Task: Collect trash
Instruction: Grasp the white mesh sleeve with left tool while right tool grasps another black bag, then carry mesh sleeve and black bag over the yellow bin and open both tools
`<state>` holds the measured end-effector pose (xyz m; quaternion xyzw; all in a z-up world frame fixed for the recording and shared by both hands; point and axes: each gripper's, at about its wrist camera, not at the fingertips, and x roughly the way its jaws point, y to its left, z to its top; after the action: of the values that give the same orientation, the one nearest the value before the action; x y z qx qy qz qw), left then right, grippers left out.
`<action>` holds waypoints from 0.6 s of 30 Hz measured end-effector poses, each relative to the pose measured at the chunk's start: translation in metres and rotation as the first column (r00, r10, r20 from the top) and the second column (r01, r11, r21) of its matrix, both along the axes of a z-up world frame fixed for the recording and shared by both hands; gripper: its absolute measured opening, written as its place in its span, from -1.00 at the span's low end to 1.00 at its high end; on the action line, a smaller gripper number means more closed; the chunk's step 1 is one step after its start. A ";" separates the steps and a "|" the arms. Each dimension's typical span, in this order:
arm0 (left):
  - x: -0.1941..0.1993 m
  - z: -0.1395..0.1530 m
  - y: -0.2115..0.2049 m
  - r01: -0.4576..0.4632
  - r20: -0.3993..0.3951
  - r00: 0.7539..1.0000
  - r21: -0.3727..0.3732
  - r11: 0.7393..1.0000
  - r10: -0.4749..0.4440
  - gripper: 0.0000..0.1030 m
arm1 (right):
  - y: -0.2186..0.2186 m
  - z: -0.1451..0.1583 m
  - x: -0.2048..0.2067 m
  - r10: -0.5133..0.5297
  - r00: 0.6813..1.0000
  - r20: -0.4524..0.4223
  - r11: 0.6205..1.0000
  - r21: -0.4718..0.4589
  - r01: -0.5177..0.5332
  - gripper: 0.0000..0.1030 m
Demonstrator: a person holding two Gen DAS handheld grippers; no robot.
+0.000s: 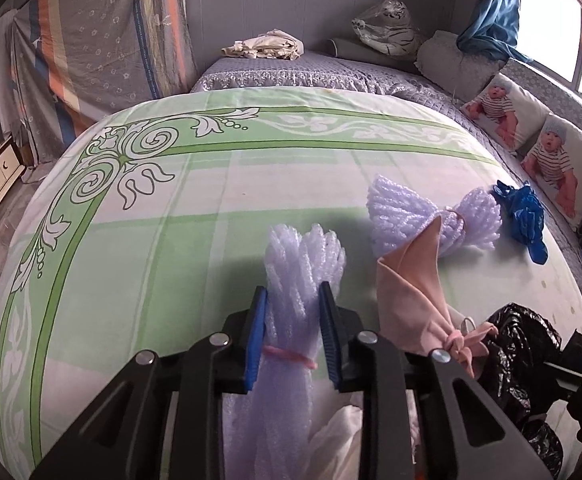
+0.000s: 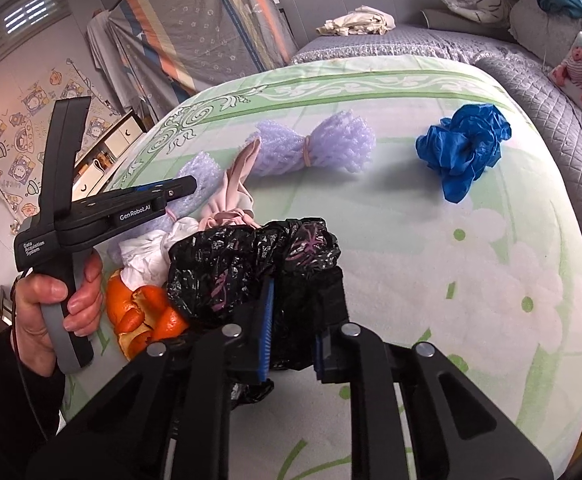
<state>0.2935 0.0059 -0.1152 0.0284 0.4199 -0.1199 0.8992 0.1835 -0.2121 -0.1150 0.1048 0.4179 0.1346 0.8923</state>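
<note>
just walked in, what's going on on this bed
A person is gathering trash off the green floral sheet, with a hand-held gripper in each hand. The left hand-held gripper is clamped on a banded foam net bundle; the right hand-held gripper grips the black trash bag. Another foam net bundle, a crumpled blue glove and orange peel remain out.

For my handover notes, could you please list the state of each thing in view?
Left tool: shut on foam net bundle.
Right tool: shut on black bag.
Second foam bundle: loose, tied at the middle.
Blue glove: crumpled, loose.
Orange peel: loose, beside the bag.
</note>
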 end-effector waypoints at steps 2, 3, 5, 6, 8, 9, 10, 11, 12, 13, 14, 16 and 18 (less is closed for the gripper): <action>0.000 0.002 0.004 -0.015 0.002 1.000 -0.009 1.000 0.015 -0.54 | -0.001 0.004 -0.003 0.003 1.000 0.015 1.000 0.002 -0.003 -0.76; -0.001 0.004 0.006 -0.020 0.006 1.000 -0.015 1.000 0.020 -0.54 | -0.001 0.006 -0.005 0.002 1.000 0.022 1.000 0.002 -0.003 -0.77; -0.004 0.008 0.010 -0.012 0.010 1.000 -0.048 0.999 0.012 -0.54 | -0.002 0.012 -0.008 -0.001 0.999 0.037 1.000 0.003 0.001 -0.78; -0.005 0.010 0.012 -0.015 0.017 1.000 -0.053 0.998 0.016 -0.54 | -0.002 0.014 -0.010 -0.001 0.999 0.042 1.000 0.006 0.001 -0.78; -0.008 0.014 0.014 -0.014 0.030 0.999 -0.064 0.998 0.016 -0.54 | -0.003 0.020 -0.014 -0.004 0.998 0.057 1.000 0.008 0.003 -0.78; -0.010 0.017 0.015 -0.016 0.037 0.999 -0.073 0.997 0.019 -0.54 | -0.004 0.023 -0.017 -0.006 0.998 0.068 1.000 0.007 0.006 -0.78; -0.011 0.019 0.017 -0.019 0.043 0.999 -0.081 0.997 0.022 -0.54 | -0.004 0.026 -0.020 -0.008 0.997 0.077 1.000 0.006 0.007 -0.78; -0.013 0.022 0.017 -0.023 0.050 0.998 -0.083 0.996 0.027 -0.54 | -0.005 0.029 -0.022 -0.009 0.996 0.085 1.000 0.005 0.009 -0.78; -0.014 0.025 0.018 -0.024 0.060 0.998 -0.083 0.996 0.029 -0.54 | -0.006 0.033 -0.025 -0.011 0.996 0.093 1.000 0.006 0.010 -0.78; -0.016 0.027 0.018 -0.022 0.066 0.997 -0.084 0.996 0.027 -0.54 | -0.007 0.036 -0.027 -0.012 0.995 0.100 1.000 0.007 0.012 -0.78; -0.017 0.029 0.018 -0.021 0.070 0.997 -0.086 0.996 0.027 -0.54 | -0.008 0.039 -0.029 -0.015 0.994 0.106 1.000 0.006 0.014 -0.78; -0.020 0.033 0.020 -0.023 0.076 0.997 -0.095 0.995 0.030 -0.54 | -0.011 0.044 -0.034 -0.021 0.993 0.117 1.000 0.009 0.020 -0.78; -0.023 0.037 0.021 -0.026 0.081 0.996 -0.103 0.994 0.035 -0.54 | -0.014 0.050 -0.037 -0.029 0.991 0.130 1.000 0.010 0.028 -0.78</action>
<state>0.2709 0.0267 -0.0783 -0.0188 0.3761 -0.1261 0.9178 0.1462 -0.2261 -0.0654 0.1055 0.3569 0.1299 0.9190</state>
